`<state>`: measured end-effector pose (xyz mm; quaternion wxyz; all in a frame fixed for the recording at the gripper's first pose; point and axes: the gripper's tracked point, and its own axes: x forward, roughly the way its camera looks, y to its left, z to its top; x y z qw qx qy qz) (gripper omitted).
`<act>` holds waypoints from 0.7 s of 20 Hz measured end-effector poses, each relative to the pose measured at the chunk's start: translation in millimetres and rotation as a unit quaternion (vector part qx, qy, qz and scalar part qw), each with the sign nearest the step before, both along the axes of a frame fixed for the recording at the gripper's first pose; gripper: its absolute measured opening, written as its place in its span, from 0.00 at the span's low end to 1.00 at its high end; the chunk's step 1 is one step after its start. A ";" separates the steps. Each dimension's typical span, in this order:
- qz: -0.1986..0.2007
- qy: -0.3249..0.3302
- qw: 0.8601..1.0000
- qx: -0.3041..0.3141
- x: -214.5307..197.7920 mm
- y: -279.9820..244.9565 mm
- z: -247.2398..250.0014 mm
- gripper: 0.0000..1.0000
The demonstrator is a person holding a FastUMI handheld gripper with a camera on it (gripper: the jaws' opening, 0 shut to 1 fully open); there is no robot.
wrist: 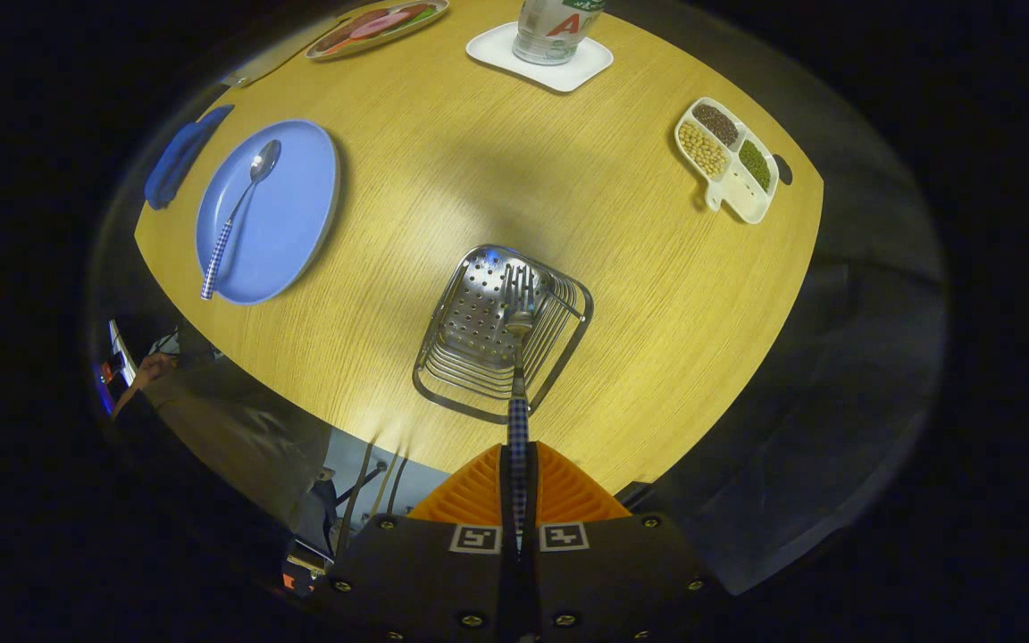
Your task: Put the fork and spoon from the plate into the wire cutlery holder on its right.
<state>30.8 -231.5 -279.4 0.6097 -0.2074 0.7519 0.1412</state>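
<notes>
My gripper (518, 464) is shut on the checked handle of the fork (519, 357), both fingers pressed against it. The fork points straight ahead, and its tines hang over the open top of the wire cutlery holder (443, 379), which stands just ahead of the fingers on the wooden table. Whether the tines touch the holder's perforated metal floor I cannot tell. To the holder's left lies the blue plate (291, 205) with the spoon (238, 210) on it, bowl pointing away and checked handle reaching over the plate's near rim.
A divided white dish (760, 201) of beans and grains sits beyond the holder to the right. A bottle on a white square coaster (586, 67) stands at the far side. A blue cloth (177, 161) lies left of the plate, a patterned plate (376, 27) beyond it.
</notes>
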 end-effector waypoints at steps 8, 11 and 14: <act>-0.021 0.013 1.000 0.003 4.5 3.5 -2.6 0.05; -0.043 -0.010 0.999 0.017 10.0 7.1 3.9 0.10; -0.057 -0.042 0.997 0.022 13.1 2.3 17.8 0.23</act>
